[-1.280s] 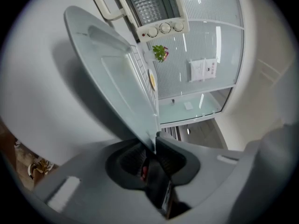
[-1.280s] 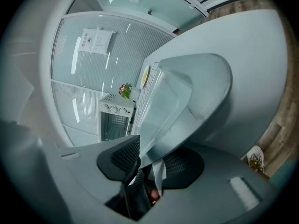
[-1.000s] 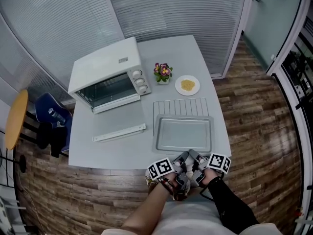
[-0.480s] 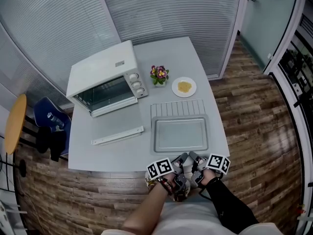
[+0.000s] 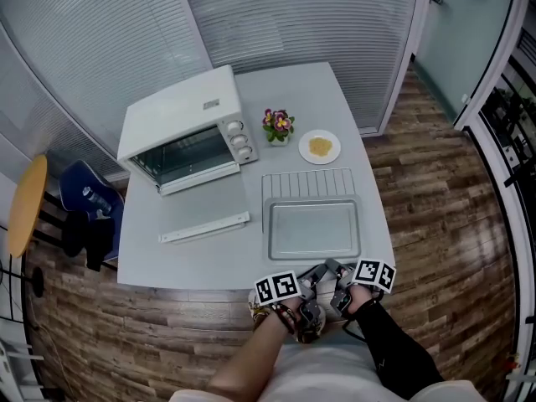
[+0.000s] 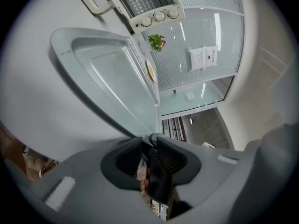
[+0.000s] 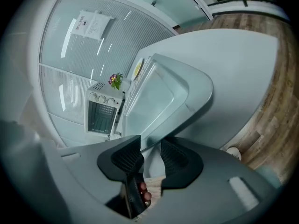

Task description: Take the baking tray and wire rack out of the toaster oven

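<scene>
Both tongs have just been opening, with nothing between their jaws: left tongs [image 6: 150, 143] narrow, right tongs [image 7: 150, 149] wider. Just ahead, the baking tray [image 5: 313, 229] lies on the bench [image 5: 201, 258], the wire rack [image 5: 308, 182] beyond it.

**Office room dressed up as a kitchen, I reckon**

Pretty sure this is an office, not a real kitchen. The walls are glass partitions [image 5: 293, 23] with slatted blinds, one has a paper notice [image 6: 203, 57] stuck on it, and the floor [image 5: 435, 191] is wood-look planks. There's just one plain white counter [image 5: 201, 254] carrying a toaster oven [image 5: 180, 120], a little flower pot [image 5: 278, 125] and a plate [image 5: 321, 146] of food. A blue chair [image 5: 88, 195] and a round yellow table [image 5: 23, 203] sit off to one side.
</scene>
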Tool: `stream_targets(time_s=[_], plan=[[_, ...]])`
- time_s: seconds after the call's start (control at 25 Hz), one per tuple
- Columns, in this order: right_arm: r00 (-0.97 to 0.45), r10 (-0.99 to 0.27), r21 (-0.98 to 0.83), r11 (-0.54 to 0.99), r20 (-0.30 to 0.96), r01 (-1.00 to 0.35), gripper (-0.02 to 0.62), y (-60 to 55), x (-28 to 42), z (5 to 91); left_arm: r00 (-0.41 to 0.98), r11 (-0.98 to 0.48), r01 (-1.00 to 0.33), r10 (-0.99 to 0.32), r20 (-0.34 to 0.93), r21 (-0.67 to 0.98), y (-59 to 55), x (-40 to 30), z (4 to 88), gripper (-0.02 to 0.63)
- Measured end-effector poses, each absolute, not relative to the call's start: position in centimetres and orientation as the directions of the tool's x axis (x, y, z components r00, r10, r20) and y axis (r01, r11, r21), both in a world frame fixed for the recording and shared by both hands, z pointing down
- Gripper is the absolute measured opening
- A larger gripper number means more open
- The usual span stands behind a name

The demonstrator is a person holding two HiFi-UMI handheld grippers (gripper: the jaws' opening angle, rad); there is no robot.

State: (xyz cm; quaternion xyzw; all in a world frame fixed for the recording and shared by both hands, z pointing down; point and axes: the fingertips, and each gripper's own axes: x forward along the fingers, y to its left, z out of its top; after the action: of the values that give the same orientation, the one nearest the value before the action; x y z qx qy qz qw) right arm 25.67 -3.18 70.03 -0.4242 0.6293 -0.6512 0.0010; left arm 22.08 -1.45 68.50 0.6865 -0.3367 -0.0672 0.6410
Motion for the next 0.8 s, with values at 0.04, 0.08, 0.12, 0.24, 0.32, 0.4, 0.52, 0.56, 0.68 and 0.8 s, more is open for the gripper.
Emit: stream_targets(time_s=[0.04,0.08,0.12,0.24,0.32,0.4,0.52,0.56,0.68,0.8], plan=[[-0.636,-0.532,-0.816,-0.215,0.558,-0.537,0.117,-3.1,25.8,70.0,0.766,0.046,-0.379,-0.546,0.341,0.924,-1.4,22.2,68.4,0.100],[-0.633,-0.528,-0.811,-0.222,0.566,-0.541,0.119,-3.0,25.9,70.1,0.766,0.045,-0.381,-0.544,0.342,0.923,-1.4,22.2,68.4,0.100],[-0.630,-0.522,-0.806,-0.229,0.575,-0.546,0.123,-2.9,26.0,70.1,0.765,0.046,-0.383,-0.545,0.345,0.923,-1.4,22.2,68.4,0.100],[-0.627,-0.496,-0.789,-0.240,0.600,-0.565,0.130,-2.6,26.1,70.1,0.752,0.057,-0.380,-0.563,0.344,0.923,-1.8,21.7,68.3,0.100],[-0.637,-0.478,-0.784,-0.223,0.605,-0.579,0.137,-2.5,26.0,69.7,0.745,0.057,-0.379,-0.574,0.341,0.924,-1.9,21.4,68.1,0.100],[-0.647,-0.461,-0.781,-0.199,0.608,-0.592,0.163,-2.4,25.8,69.2,0.743,0.054,-0.380,-0.577,0.340,0.923,-2.0,21.3,68.1,0.100],[-0.649,-0.452,-0.777,-0.192,0.612,-0.599,0.163,-2.3,25.8,68.9,0.743,0.050,-0.385,-0.575,0.342,0.921,-1.9,21.3,68.1,0.100],[-0.648,-0.452,-0.776,-0.193,0.613,-0.600,0.163,-2.3,25.9,68.9,0.744,0.049,-0.388,-0.574,0.344,0.920,-1.8,21.4,68.1,0.100],[-0.644,-0.448,-0.772,-0.203,0.620,-0.602,0.163,-2.0,26.2,68.9,0.742,0.040,-0.394,-0.576,0.343,0.918,-1.8,21.3,67.8,0.100],[-0.646,-0.456,-0.776,-0.194,0.613,-0.600,0.163,-2.1,26.3,68.6,0.737,0.025,-0.408,-0.581,0.345,0.913,-2.1,21.0,67.4,0.100]])
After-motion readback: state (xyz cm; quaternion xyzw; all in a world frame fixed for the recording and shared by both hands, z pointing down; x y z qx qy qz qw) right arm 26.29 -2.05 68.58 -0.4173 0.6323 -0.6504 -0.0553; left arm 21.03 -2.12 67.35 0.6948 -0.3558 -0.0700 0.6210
